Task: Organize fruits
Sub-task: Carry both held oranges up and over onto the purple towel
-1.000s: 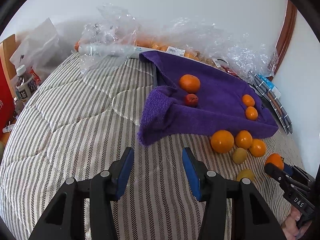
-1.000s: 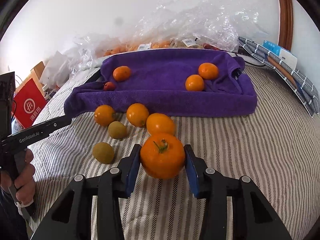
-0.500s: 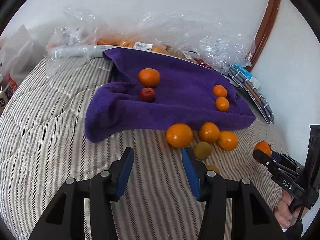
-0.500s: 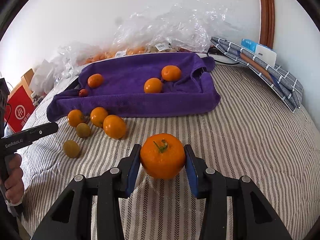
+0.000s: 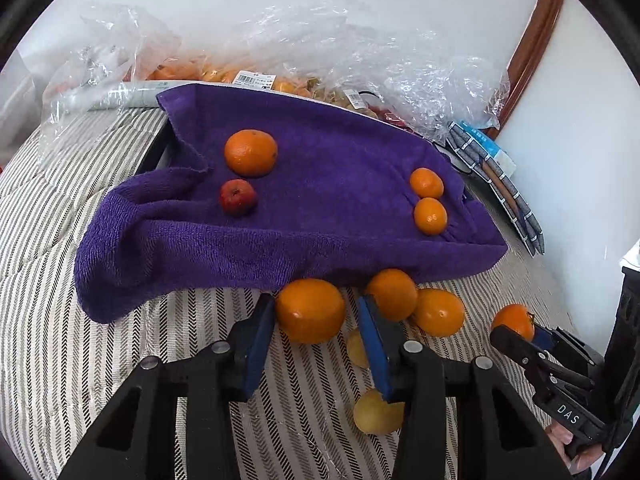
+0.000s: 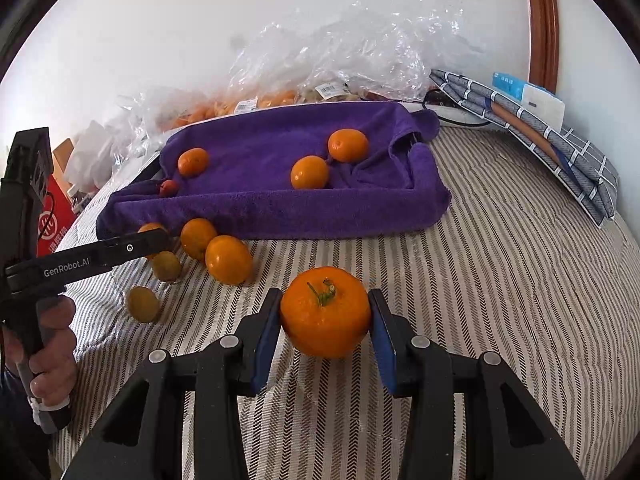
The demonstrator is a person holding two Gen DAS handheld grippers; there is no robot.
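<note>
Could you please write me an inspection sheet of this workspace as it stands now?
Surface: striped quilt, purple towel spread on it.
Job's things: three oranges and a small red fruit on the towel; more oranges and yellowish fruits loose on the quilt.
Clutter: plastic bags of fruit, folded checked cloth, red box.
Grippers: left hand-held gripper closing around an orange; right hand-held gripper shut on a stemmed orange.
Cables: black one behind the towel.
Surroundings: white wall, wooden frame.

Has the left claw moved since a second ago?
Yes. The left claw has moved right along the purple towel's front edge, closing around an orange.
</note>
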